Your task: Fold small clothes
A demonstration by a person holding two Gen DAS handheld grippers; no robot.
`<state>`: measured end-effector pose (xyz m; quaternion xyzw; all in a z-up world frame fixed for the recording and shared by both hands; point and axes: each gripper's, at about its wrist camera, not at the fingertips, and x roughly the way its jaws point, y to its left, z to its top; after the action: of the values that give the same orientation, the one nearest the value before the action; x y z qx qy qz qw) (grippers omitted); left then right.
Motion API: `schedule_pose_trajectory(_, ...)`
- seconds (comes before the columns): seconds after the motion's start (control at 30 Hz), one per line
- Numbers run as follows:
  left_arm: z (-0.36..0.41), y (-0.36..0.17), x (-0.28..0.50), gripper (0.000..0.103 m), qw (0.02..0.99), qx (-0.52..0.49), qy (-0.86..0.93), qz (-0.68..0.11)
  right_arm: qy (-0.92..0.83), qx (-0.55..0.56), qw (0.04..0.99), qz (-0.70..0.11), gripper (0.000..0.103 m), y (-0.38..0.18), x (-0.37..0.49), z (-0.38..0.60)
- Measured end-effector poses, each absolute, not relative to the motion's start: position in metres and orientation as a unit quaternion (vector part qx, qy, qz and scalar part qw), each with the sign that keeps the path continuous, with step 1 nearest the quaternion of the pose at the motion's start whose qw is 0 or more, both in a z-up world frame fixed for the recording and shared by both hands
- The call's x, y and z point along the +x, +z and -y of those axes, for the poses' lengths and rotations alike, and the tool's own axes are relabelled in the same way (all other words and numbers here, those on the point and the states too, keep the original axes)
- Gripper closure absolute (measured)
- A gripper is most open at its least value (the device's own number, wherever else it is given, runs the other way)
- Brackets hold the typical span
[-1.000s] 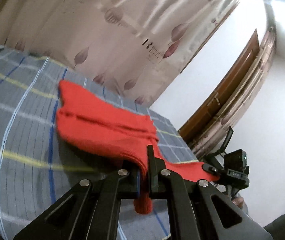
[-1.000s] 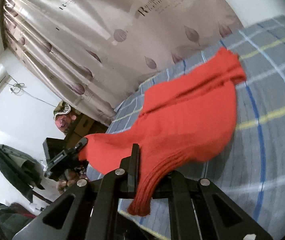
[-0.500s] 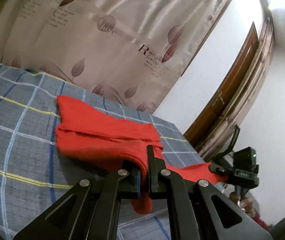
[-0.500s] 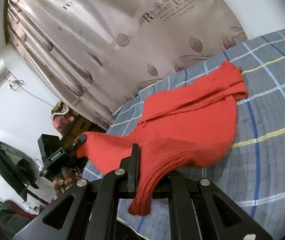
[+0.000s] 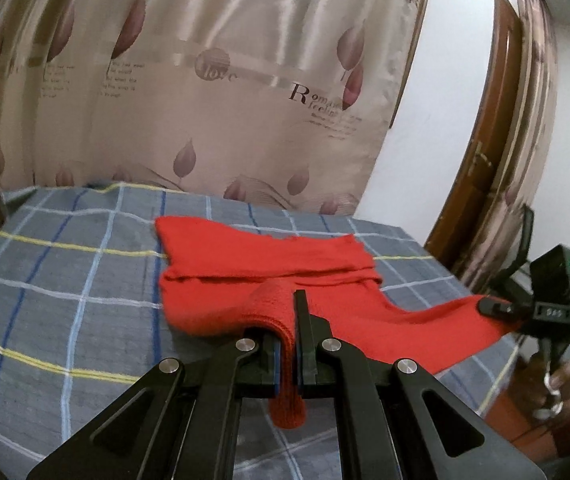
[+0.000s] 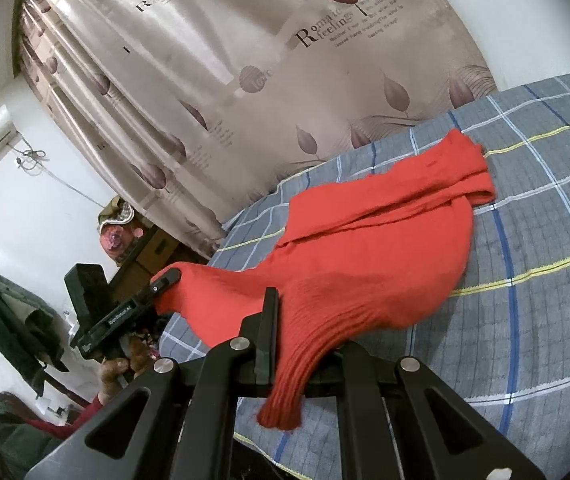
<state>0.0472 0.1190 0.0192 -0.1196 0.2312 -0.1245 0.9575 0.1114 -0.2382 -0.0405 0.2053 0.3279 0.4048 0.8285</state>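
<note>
A red knitted garment [image 5: 269, 268] lies partly folded on the grey checked bed [image 5: 65, 280]. My left gripper [image 5: 287, 320] is shut on its near edge, with a cuff hanging below the jaws. My right gripper [image 6: 285, 320] is shut on the other near corner [image 6: 325, 300]. Each gripper shows in the other view, the right one [image 5: 497, 306] at the far right of the left wrist view, the left one [image 6: 167, 278] at the left of the right wrist view. The cloth stretches between them above the bed's front edge.
A beige curtain with leaf prints [image 5: 213, 92] hangs behind the bed. A brown wooden door [image 5: 493, 152] stands to the right. A dark jacket [image 6: 9, 320] hangs at the left, beside a low cabinet [image 6: 145, 252].
Both grippers have lifted and tilted level while still holding the garment. The near edge has risen off the bed and the far folded part has stayed down.
</note>
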Motion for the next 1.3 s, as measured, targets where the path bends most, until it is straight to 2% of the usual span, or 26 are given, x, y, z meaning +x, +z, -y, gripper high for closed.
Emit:
schedule_pose_trajectory(0.17, -0.114, 0.021, 0.055, 0.099, 0.962, -0.094, -0.111, -0.231, 0.403, 0.206, 0.83, -0.327, 0.094, -0.038, 0.12, 0.238)
schedule_pose_trajectory(0.8, -0.12, 0.018, 0.096, 0.099, 0.958, -0.105, -0.103, -0.245, 0.389, 0.21, 0.836, -0.325, 0.094, -0.031, 0.172, 0.237)
schedule_pose_trajectory(1.3, -0.121, 0.01, 0.158, 0.099, 0.954, -0.109, -0.095, -0.264, 0.377, 0.215, 0.836, -0.335, 0.094, -0.033, 0.232, 0.231)
